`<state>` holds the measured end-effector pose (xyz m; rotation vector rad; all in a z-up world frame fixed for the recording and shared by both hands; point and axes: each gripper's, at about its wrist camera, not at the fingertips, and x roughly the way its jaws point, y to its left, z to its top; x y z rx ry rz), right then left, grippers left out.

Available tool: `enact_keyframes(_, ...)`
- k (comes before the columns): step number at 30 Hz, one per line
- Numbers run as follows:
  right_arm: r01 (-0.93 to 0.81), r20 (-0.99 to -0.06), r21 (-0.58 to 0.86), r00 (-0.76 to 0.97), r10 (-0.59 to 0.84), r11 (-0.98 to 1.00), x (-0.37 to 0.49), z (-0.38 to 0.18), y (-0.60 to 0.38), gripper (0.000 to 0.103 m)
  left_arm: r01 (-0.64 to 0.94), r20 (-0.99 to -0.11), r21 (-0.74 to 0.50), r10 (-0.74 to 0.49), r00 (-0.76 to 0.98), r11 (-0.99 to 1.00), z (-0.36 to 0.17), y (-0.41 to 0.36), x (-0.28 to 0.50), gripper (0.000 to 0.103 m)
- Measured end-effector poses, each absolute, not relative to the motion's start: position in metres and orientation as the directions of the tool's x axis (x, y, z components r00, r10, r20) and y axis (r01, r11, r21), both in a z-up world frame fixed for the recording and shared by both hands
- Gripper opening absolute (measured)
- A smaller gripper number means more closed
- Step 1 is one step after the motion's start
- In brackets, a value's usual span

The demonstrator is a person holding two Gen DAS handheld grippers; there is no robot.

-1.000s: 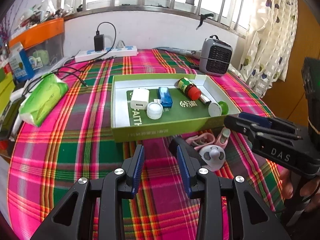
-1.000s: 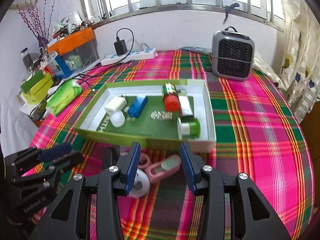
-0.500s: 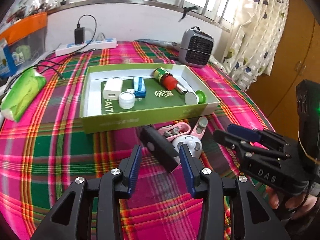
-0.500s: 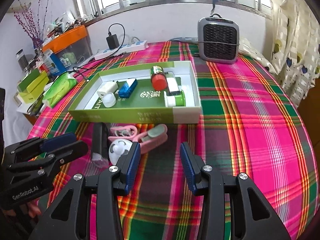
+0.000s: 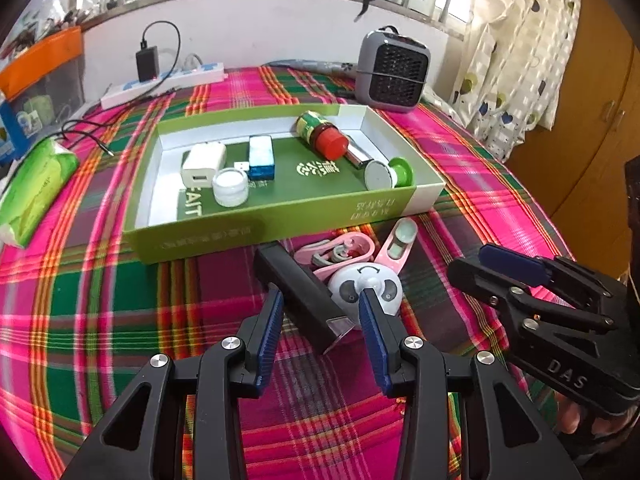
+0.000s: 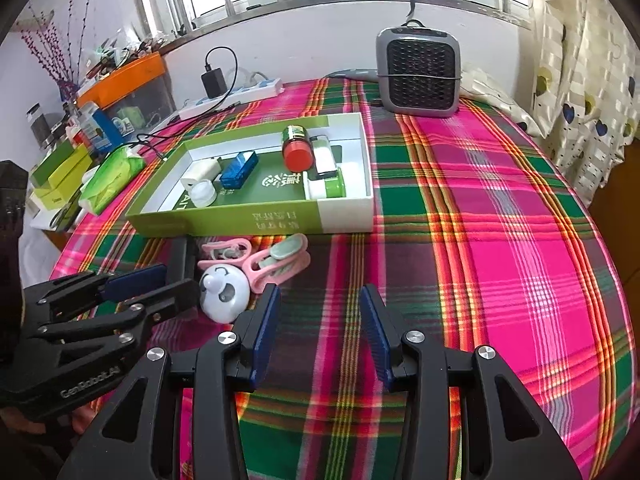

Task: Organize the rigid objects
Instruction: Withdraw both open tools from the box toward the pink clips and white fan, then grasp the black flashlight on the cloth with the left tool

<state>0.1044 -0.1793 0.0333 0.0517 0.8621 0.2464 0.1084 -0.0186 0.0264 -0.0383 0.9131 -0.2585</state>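
Two tongs of mine, both apart, gripping nothing. Left gripper (image 5: pixel 320 312) straddles near end of long black rectangular bar (image 5: pixel 300 292), lined up for pickup. Right gripper (image 6: pixel 320 312) hangs over plaid cloth. Green cardboard tray (image 5: pixel 260 232) just beyond, likely destination.

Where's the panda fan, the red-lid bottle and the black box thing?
Panda fan (image 5: pixel 366 286), left wrist view, on its white face.
Red-lid bottle (image 5: pixel 322 136), left wrist view, where the lid meets the green label.
Black box (image 5: pixel 298 292), left wrist view, on its long top side.
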Motion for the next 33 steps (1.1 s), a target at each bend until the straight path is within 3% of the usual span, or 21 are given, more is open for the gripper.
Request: enact_keyframes(33, -0.181, -0.755, 0.141, 0.616, 0.224, 0.973, 0.109, 0.034, -0.178, 0.043, 0.164, -0.799, -0.074, -0.157, 0.581, 0.984, 0.015, 0.005, 0.128, 0.038)
